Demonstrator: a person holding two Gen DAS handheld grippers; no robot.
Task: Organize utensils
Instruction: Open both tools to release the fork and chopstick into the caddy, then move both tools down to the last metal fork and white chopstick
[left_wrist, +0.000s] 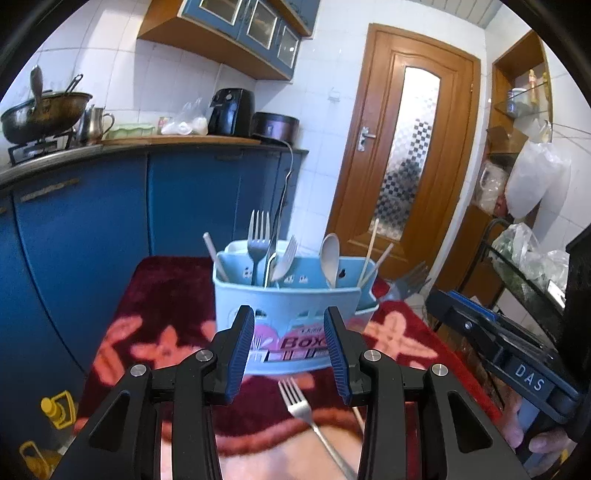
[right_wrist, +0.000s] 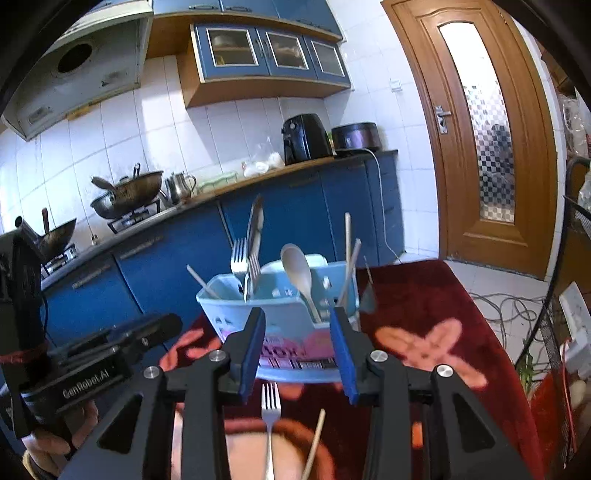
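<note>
Both grippers hovering empty, left gripper (left_wrist: 290, 354) and right gripper (right_wrist: 297, 350) fingers spread. Loose fork (right_wrist: 270, 406) and chopstick (right_wrist: 314, 443) lying at blanket's (right_wrist: 424, 295) near edge, awaiting the caddy (left_wrist: 288, 299) mid-blanket.

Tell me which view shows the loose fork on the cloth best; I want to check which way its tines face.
The right wrist view: the fork lies centred between the open claw's fingers, tines toward the blue utensil box, sharp. The left wrist view shows the same fork angled, its handle running off toward the lower right and blurring.
</note>
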